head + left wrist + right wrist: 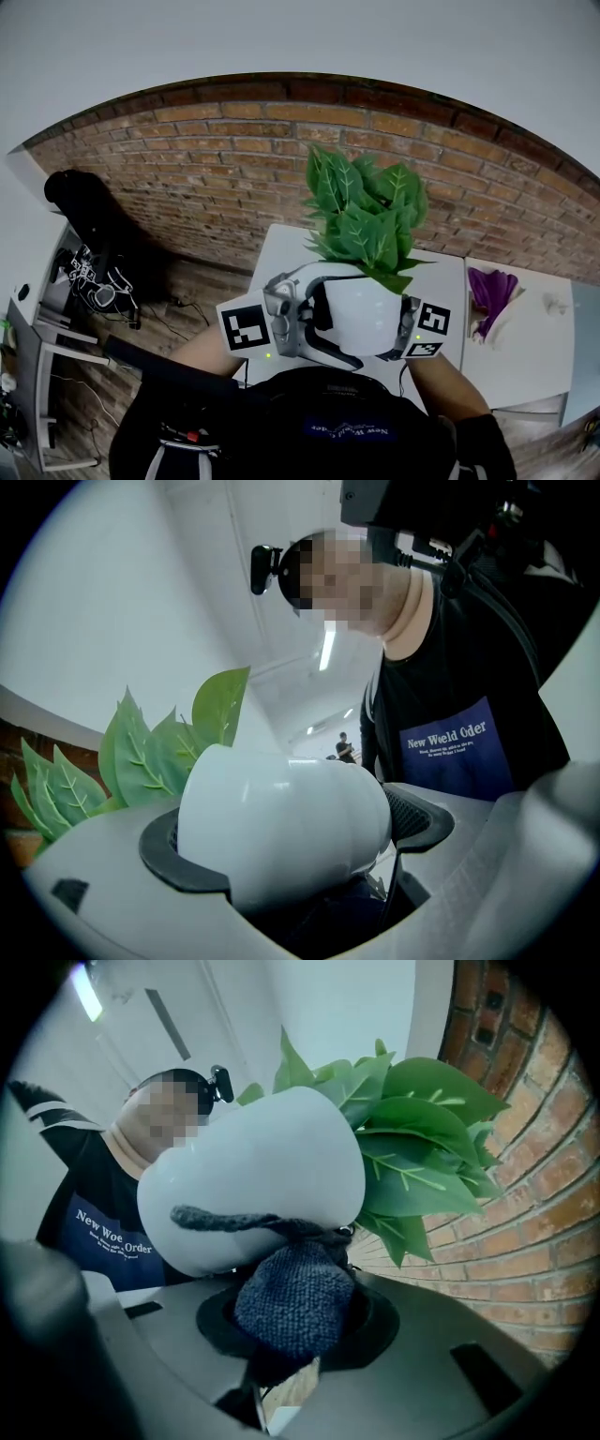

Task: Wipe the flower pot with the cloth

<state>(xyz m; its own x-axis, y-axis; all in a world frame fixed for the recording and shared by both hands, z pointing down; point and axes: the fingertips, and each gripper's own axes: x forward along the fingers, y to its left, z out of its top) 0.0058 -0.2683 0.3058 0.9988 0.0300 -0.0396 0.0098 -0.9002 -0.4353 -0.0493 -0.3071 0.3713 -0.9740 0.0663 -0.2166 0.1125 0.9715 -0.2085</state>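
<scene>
Overhead, from the head view, the white flower pot (361, 314) hangs in the air before the person's chest, above a white table (281, 248), tipped so that its green leaves (366, 216) point away towards the brick wall (206, 159). The left gripper (314, 323) clasps it from one side and the right gripper (410, 330) sits against the other. The right one's jaw tips are hidden behind the pot, and the cloth cannot be seen from here. A purple thing (489, 291) lies on the neighbouring surface, too small to make out.

Next, the left gripper view shows its two jaws clamped on the pot's rounded body, one dark pad on each side. The pot's base is cut off behind the gripper housing.

Lastly, in the right gripper view the jaws are closed on a bunched dark knitted cloth (295, 1297), which presses against the pot's side. One strip of it lies across the white surface.
</scene>
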